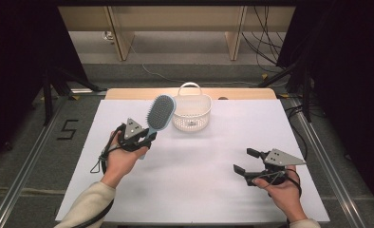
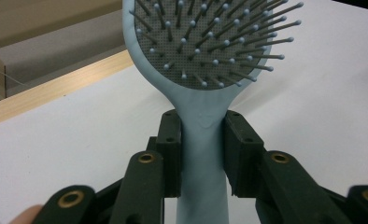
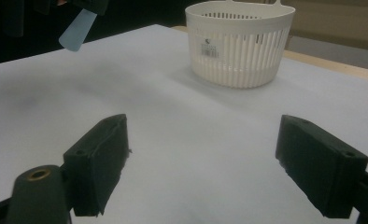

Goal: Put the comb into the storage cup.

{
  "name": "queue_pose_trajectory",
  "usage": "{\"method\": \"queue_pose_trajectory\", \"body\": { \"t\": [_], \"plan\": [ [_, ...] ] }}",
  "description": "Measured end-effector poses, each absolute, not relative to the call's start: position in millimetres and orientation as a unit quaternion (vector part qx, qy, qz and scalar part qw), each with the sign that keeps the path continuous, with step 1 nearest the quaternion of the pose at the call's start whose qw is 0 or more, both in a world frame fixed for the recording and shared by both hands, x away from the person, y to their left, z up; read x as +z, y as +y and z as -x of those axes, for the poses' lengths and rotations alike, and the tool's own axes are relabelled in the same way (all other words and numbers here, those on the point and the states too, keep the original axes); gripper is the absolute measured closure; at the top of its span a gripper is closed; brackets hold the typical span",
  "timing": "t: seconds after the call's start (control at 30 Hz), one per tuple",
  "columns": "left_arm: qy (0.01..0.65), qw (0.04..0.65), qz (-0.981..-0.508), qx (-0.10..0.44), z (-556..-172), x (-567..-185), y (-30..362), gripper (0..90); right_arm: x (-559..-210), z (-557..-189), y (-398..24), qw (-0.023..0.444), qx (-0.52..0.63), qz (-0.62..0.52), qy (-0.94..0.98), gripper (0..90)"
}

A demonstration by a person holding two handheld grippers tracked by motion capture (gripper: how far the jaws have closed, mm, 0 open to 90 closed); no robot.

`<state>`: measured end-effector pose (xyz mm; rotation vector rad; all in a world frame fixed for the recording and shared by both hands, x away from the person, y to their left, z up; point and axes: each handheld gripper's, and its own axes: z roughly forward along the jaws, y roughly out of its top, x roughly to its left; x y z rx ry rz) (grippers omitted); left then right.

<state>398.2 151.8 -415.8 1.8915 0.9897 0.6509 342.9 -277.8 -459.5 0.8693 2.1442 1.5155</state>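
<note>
High view looks down from above the person's side; gripper views sit low and close over the table (image 1: 199, 161); right gripper view and high view share the basket (image 3: 240, 44).

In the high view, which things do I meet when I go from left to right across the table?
Left gripper → hairbrush → white basket → right gripper.
</note>
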Motion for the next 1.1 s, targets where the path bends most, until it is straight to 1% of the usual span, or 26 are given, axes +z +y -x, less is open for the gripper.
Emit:
{"method": "queue_pose_trajectory", "body": {
  "t": [1.1],
  "plan": [
    [0.394, 0.449, -0.757, 0.263, -408.2, -410.8, 141.8, 69.9, -459.4, -343.0, -278.2, 0.186, 0.538, -0.309, 0.761, 18.3]
  ]
}}
